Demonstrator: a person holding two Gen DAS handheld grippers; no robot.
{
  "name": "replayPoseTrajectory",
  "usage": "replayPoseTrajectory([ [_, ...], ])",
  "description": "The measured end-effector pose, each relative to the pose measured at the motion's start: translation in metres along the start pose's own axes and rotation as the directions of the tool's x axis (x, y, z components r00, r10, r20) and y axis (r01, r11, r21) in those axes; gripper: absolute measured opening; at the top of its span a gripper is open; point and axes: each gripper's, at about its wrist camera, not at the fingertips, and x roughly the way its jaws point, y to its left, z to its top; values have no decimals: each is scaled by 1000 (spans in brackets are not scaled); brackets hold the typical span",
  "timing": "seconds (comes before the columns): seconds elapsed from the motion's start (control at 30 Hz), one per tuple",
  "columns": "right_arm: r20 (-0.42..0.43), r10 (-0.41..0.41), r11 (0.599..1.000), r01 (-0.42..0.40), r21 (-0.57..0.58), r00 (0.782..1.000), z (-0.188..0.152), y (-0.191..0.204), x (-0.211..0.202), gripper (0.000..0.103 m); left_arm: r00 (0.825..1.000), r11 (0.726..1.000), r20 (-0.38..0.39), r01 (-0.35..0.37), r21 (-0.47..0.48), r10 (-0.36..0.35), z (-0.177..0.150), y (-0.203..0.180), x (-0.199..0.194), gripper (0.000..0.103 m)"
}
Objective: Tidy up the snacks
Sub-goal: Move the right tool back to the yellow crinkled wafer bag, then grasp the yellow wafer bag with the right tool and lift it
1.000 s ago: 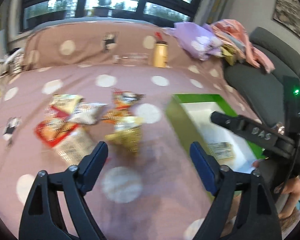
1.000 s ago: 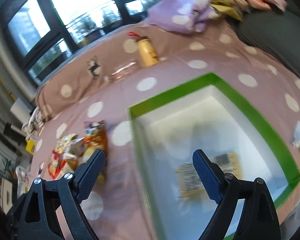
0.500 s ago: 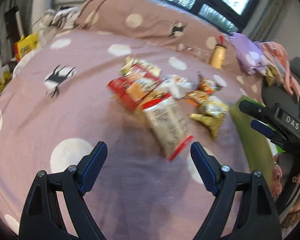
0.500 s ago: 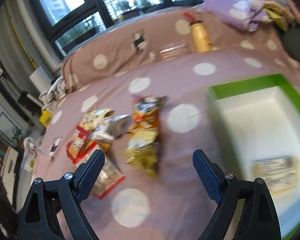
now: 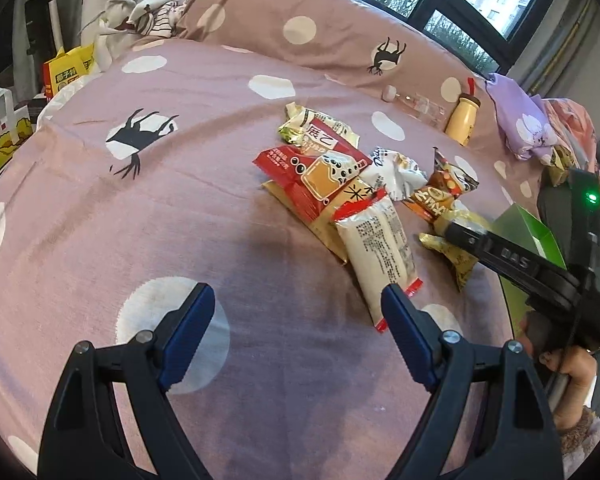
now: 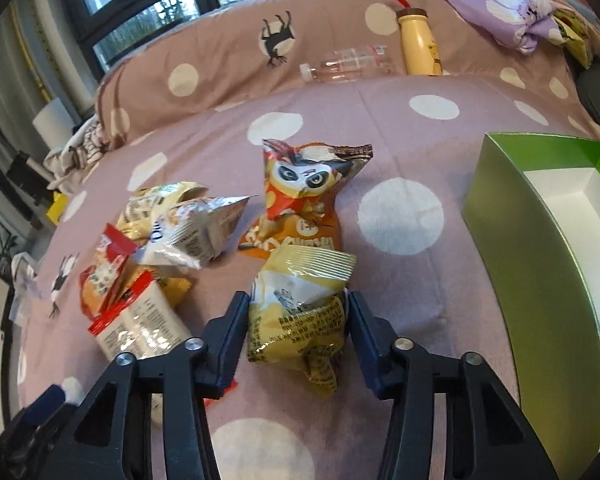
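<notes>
Right gripper point(image 6: 296, 322) has just been closing, jaws now pinching the yellow snack bag point(image 6: 300, 312) at the near edge of the pile. Left gripper point(image 5: 294, 316) wide, empty, over bedspread point(image 5: 140, 208). Lift straight up, keep the pinch firm so the slick foil doesn't slip, clear the orange panda bag point(image 6: 300, 200) behind, then carry right into the green box point(image 6: 532, 248).

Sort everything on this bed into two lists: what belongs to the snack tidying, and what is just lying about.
Part of the job:
- crinkled yellow foil snack packet, gripped by the right tongs
- orange raccoon-print snack bag
- white red-ended cracker packet
- red bubble-tea-print packet
- green cardboard box with white inside

Just lying about:
- yellow flask with brown cap
- clear plastic bottle
- lilac floral cloth
</notes>
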Motion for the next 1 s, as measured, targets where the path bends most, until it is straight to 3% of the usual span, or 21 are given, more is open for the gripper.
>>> replayPoseTrajectory([
  [0.13,-57,114,993,-114,10,992,-5,5,-23,47,1000,1000,12,2,-16,-2,3,5,-4,85],
  [0.27,-167,243,969,-246,3,956,-20,16,-37,47,1000,1000,24,-3,-31,4,5,9,-7,85],
  [0.43,-306,275,952,-302,-43,911,-41,38,-27,47,1000,999,13,8,-46,-8,5,11,-8,85],
  [0.57,-281,223,969,-244,-44,933,-41,42,-21,51,1000,999,6,18,-27,-18,4,6,-8,85],
  [0.67,-211,206,976,-216,-27,956,-34,37,-31,72,999,999,-3,37,-9,-37,2,2,-7,85],
  [0.8,-141,187,982,-188,8,972,-27,25,-49,74,993,994,-40,110,25,-109,-2,-8,-4,85],
  [0.9,-133,224,975,-222,25,966,-27,22,-55,74,984,985,-66,167,54,-163,-7,-18,-3,85],
  [1.0,-170,291,957,-288,46,941,-32,22,-52,74,976,976,-93,206,75,-199,-14,-29,0,84],
])
